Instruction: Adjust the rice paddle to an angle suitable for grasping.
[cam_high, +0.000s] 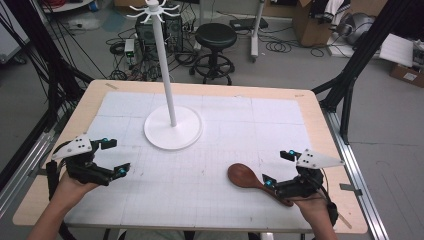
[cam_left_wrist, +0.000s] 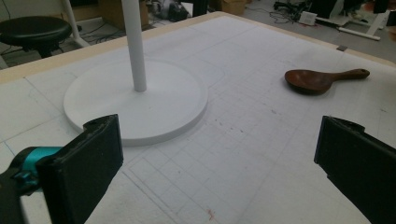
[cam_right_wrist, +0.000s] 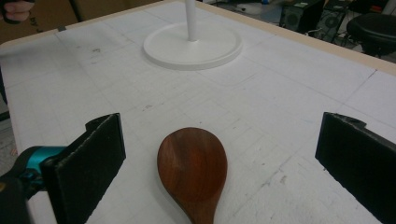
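A dark brown wooden spoon (cam_high: 245, 176) lies flat on the white mat at the front right, bowl toward the table's middle. My right gripper (cam_high: 278, 168) is open and hovers over the handle end. In the right gripper view the spoon's bowl (cam_right_wrist: 194, 163) lies between the two spread black jaws, touching neither. My left gripper (cam_high: 116, 157) is open at the front left with nothing between its fingers. In the left gripper view the spoon (cam_left_wrist: 317, 80) lies far off to the right.
A white stand with a round base (cam_high: 190, 132) and a tall pole (cam_high: 165, 65) topped with hooks rises at the table's back centre. The base (cam_left_wrist: 140, 100) also lies just beyond my left jaws. A black stool (cam_high: 215, 37), cables and boxes are on the floor beyond the table.
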